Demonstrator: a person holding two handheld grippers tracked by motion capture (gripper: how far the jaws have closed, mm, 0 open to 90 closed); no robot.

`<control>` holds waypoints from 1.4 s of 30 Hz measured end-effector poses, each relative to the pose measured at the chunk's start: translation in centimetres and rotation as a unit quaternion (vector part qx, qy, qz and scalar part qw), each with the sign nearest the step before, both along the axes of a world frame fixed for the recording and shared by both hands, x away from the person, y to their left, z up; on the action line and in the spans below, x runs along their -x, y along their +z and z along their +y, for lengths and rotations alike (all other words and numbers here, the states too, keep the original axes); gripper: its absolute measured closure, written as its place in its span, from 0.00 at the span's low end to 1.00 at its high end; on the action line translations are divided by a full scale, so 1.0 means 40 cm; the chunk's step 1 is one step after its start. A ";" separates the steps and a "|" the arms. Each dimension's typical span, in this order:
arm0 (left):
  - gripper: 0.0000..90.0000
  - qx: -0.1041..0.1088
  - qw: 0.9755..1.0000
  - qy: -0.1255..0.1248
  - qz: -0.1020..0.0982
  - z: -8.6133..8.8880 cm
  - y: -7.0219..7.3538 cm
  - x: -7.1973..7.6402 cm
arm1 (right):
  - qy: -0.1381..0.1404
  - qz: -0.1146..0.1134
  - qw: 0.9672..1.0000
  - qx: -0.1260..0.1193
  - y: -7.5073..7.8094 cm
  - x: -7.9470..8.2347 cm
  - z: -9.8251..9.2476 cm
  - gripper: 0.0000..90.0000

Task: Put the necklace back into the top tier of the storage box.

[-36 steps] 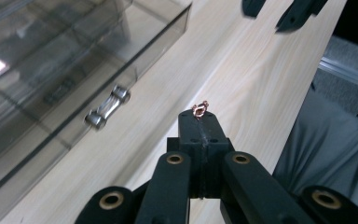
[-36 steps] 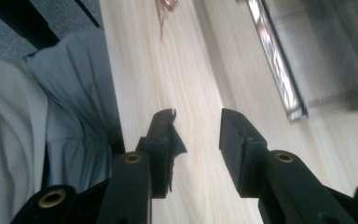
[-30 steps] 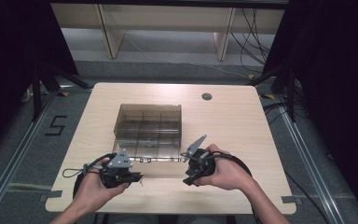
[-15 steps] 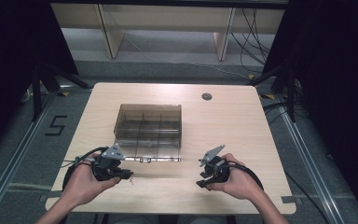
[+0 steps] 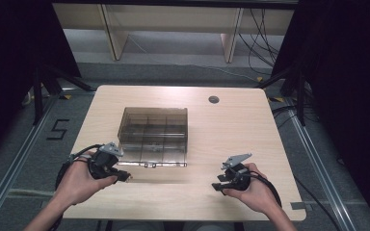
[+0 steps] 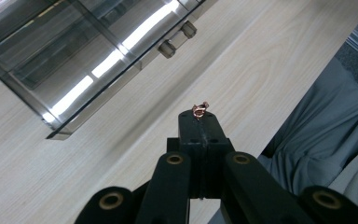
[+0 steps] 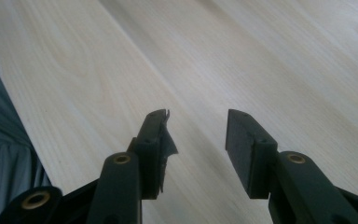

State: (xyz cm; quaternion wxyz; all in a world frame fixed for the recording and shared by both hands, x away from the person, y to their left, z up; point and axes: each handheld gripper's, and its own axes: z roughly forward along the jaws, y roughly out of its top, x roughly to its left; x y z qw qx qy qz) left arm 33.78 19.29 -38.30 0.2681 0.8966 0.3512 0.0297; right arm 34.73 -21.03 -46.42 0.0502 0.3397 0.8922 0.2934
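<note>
Your left gripper (image 5: 125,176), near the desk's (image 5: 231,125) front-left corner, pinches a small copper ring (image 6: 199,110). The clear compartment box (image 5: 153,129) lies just beyond it, lid open toward you, nearer this hand. Your right gripper (image 5: 220,181) hovers front-right, jaws wide, empty.

I saw a table (image 5: 231,139) of pale matt wood grain. The box (image 5: 153,129) was smoky clear plastic, glossy, with bright glare streaks. My left gripper (image 6: 200,114) was matt black plastic with brass-coloured pins, pinching a tiny shiny copper-coloured bit (image 6: 199,109).
</note>
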 end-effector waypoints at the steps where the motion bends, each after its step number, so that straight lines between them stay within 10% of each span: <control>1: 1.00 0.000 1.000 0.004 0.001 0.000 0.002 -0.001 | -0.013 0.008 1.000 -0.001 0.002 0.002 -0.002 0.65; 42: 1.00 -0.063 0.996 0.031 0.052 0.012 0.069 -0.126 | -0.039 0.010 0.999 -0.017 -0.023 -0.005 -0.028 0.62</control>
